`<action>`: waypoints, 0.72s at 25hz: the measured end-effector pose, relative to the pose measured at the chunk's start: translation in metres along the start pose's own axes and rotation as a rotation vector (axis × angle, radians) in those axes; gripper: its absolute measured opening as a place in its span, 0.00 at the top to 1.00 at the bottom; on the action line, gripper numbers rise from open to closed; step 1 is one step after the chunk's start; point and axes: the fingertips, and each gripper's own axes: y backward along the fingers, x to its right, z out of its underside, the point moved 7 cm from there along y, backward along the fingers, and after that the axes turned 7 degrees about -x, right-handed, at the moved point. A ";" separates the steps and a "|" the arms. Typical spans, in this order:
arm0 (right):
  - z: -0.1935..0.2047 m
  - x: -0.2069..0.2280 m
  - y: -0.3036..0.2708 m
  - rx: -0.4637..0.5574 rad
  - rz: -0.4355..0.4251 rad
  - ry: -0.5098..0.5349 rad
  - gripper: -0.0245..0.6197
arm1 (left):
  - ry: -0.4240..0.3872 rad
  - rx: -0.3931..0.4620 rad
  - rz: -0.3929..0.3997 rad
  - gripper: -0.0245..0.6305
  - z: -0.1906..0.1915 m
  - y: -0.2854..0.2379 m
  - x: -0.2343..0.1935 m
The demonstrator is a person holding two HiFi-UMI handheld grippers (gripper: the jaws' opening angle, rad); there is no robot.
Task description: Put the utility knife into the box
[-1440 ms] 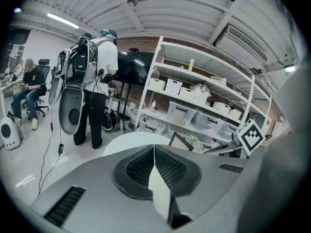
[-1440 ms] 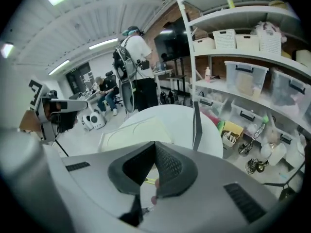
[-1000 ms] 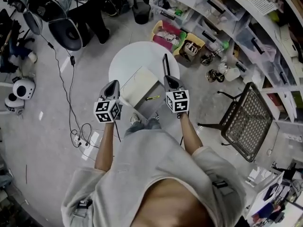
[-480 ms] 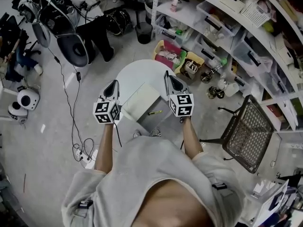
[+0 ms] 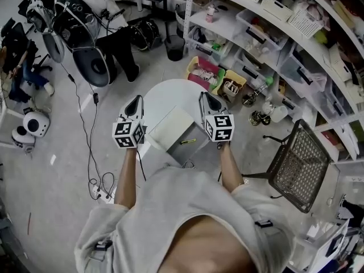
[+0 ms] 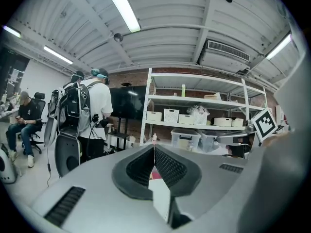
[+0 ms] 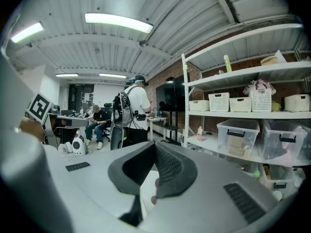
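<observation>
A pale flat box (image 5: pixel 172 127) sits on the round white table (image 5: pixel 161 95). The small yellow utility knife (image 5: pixel 188 141) lies at the box's near right edge; whether it rests on the box or beside it I cannot tell. My left gripper (image 5: pixel 138 98) hovers over the table's left side, left of the box, its jaws shut and empty (image 6: pixel 154 147). My right gripper (image 5: pixel 202 94) hangs over the table's right side, beyond the knife, also shut with nothing between its jaws (image 7: pixel 154 145). Neither touches the knife or the box.
White shelving (image 5: pixel 273 44) with bins runs along the right. Yellow baskets (image 5: pixel 216 75) stand on the floor behind the table. A black mesh chair (image 5: pixel 298 164) is at the right. Cables and a power strip (image 5: pixel 102 193) lie on the floor to the left. A person with a backpack (image 7: pixel 131 113) stands ahead.
The table, box and knife have slid nearer to me in the head view. Both grippers now reach further over the table, still shut and empty.
</observation>
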 end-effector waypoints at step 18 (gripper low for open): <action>0.008 -0.003 -0.006 -0.035 -0.021 0.010 0.92 | 0.022 -0.020 -0.008 0.93 0.011 -0.002 0.001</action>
